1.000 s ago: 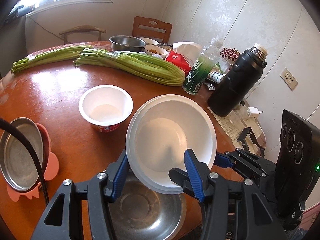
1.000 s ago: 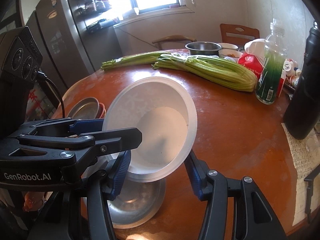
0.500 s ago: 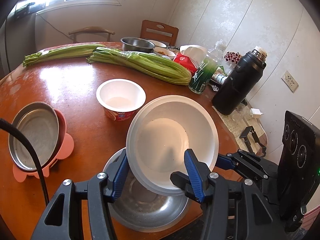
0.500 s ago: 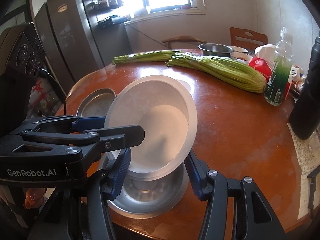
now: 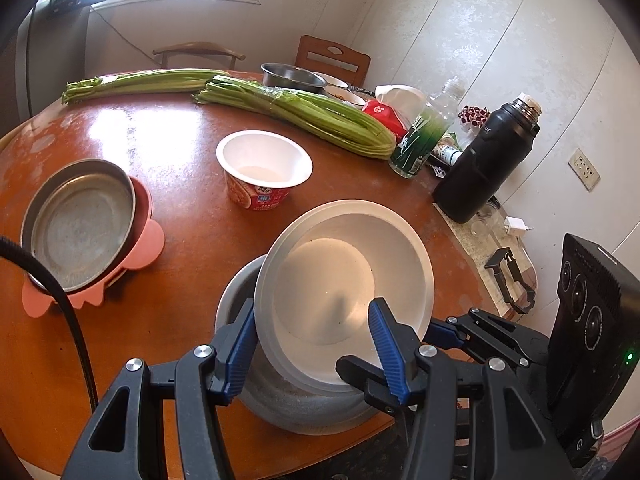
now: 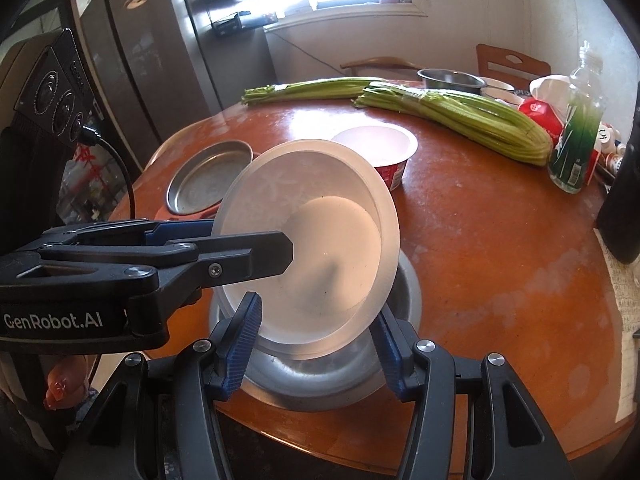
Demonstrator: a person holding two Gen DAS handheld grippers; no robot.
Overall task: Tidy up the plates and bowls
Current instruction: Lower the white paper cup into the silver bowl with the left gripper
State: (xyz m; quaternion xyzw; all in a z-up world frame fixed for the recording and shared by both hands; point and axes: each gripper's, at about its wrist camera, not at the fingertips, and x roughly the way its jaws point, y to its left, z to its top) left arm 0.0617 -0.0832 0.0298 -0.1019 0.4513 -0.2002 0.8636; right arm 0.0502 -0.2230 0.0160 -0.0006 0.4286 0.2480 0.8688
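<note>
A white bowl is held tilted over a steel bowl at the near table edge. My left gripper is shut on the white bowl's near-left rim. My right gripper has its jaws astride the bowl's near rim and looks shut on it, with the steel bowl just below. The white bowl's lower edge sits inside the steel bowl. A steel plate lies on a pink mat at left. A white instant-noodle cup stands mid-table.
Celery bunches lie across the far table. A green bottle, a black thermos and a red packet stand at right. A steel bowl sits far back. A fridge stands left of the table.
Both grippers have lowered the white bowl toward the near table edge. Its lower edge now rests in the steel bowl.
</note>
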